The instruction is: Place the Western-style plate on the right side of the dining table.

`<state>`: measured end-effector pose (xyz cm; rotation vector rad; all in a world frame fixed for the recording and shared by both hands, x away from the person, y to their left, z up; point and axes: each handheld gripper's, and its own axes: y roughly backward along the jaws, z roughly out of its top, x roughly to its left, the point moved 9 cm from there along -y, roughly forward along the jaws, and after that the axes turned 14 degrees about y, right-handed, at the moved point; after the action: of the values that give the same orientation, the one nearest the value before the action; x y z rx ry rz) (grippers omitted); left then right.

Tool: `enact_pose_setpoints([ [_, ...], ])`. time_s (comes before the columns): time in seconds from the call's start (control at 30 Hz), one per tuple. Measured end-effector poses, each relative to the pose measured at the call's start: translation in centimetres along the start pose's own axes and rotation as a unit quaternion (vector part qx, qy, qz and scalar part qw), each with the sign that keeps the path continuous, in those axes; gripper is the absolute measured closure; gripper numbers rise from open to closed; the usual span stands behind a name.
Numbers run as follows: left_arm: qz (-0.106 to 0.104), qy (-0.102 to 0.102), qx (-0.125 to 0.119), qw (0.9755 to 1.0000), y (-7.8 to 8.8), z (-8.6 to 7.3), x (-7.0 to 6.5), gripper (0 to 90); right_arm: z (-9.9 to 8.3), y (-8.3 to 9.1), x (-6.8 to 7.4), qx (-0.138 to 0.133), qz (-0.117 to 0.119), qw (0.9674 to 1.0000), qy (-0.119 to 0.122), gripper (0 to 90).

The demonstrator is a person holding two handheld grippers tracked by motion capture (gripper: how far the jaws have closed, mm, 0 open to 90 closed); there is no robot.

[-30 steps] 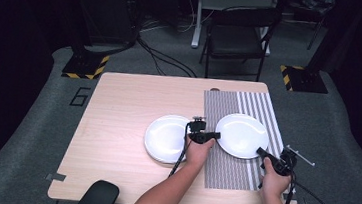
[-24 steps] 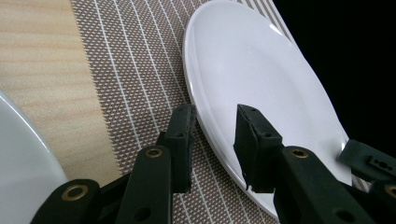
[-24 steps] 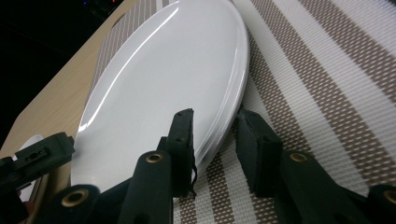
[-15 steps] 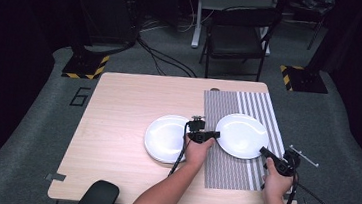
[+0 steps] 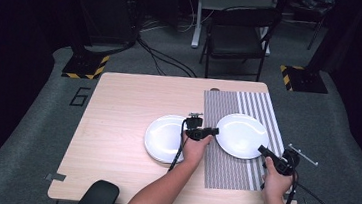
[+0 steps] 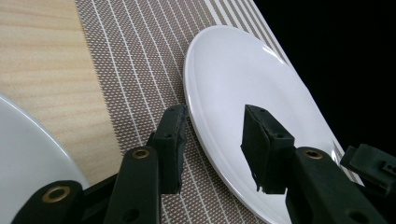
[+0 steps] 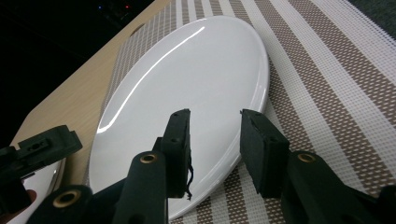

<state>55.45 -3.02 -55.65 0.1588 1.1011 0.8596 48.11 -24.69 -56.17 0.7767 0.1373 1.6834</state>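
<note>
High view: the white plate [image 5: 242, 135] lies on the striped mat [image 5: 223, 161] between both claws — left claw [image 5: 212, 131] at its near-left edge, right claw [image 5: 261, 150] at its near-right edge, equally close.

Left gripper view: jaws just opening, spread astride the rim, pads clear.

Right gripper view: jaws likewise just opening — rim between them, unpinched.

One plate [image 5: 242, 135] lies on the placemat [image 5: 226, 161], another plate [image 5: 164, 138] left of it on the table [image 5: 116, 126].
</note>
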Motion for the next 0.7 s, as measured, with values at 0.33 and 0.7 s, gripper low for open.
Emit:
enact_pose_setpoints([
  [0.33,-0.002,-0.016,-0.006,0.9999,0.9,1.0,0.0,54.6,0.1,0.0,1.1,-0.003,0.012,0.9996,0.025,61.1],
  [0.7,0.003,-0.032,-0.01,0.9994,2.3,1.5,0.2,53.4,0.5,0.2,4.0,-0.009,0.032,0.9961,0.082,60.7],
])
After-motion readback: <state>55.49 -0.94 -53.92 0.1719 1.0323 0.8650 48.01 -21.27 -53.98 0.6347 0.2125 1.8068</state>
